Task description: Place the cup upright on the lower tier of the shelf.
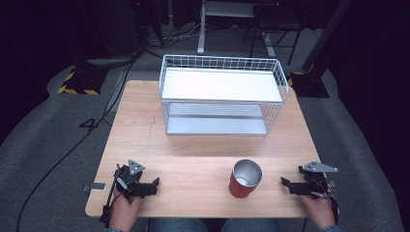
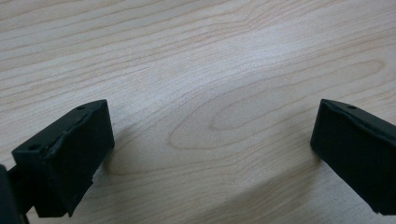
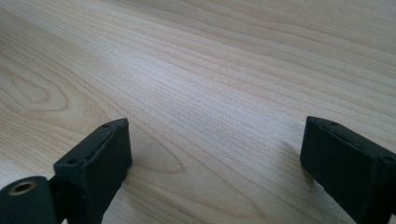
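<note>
Two open grippers, left gripper [image 1: 155, 182] and right gripper [image 1: 283, 181], flank unlabelled red cup [image 1: 243, 180].

A light wooden table [image 1: 145, 125] with visible grain stands on grey carpet [image 1: 43, 140]. At its far side sits a white wire basket rack [image 1: 221, 94] with a flat white top shelf and a ribbed metal lower shelf. Black cables [image 1: 72, 145] trail over the carpet to the left. A black-and-yellow striped base [image 1: 80, 82] lies beyond the table's far left corner, with a grey desk frame [image 1: 232, 19] behind.
</note>
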Demonstrator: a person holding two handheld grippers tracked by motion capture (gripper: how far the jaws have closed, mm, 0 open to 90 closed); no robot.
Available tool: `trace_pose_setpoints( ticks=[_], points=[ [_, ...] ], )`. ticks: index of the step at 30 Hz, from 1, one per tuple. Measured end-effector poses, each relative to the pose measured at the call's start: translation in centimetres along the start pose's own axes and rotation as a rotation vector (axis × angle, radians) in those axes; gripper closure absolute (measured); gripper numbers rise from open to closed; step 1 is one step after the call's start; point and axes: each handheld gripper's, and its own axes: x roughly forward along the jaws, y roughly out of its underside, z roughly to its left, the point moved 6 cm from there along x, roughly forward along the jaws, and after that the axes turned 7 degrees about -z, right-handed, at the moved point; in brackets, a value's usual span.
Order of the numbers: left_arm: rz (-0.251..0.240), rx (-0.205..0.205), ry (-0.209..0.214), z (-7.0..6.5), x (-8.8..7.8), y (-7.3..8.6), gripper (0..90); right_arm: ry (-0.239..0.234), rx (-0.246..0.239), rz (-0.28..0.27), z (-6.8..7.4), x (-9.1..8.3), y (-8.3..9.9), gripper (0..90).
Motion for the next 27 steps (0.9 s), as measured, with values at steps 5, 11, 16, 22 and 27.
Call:
trace_pose_setpoints(
  ticks=[5,11,16,22,27],
  points=[
    [0.000,0.000,0.000,0.0,0.0,0.0,0.0,-0.005,0.003,-0.005,-0.1,0.0,0.0,9.5],
    [-0.001,0.003,0.000,0.0,0.1,-0.1,0.0,-0.013,0.029,-0.020,-0.3,-0.1,-0.1,10.3],
    [0.001,0.003,0.002,0.0,0.1,-0.1,0.0,-0.018,0.050,-0.035,-0.3,-0.4,-0.1,10.1],
    [-0.001,-0.001,0.003,0.0,0.3,-0.2,0.0,-0.008,0.047,-0.093,-0.1,-1.8,-1.0,7.4],
    [-0.004,-0.003,0.000,0.0,0.6,-0.5,0.0,0.009,0.038,-0.138,0.6,-2.8,-1.7,0.0]
  ],
)
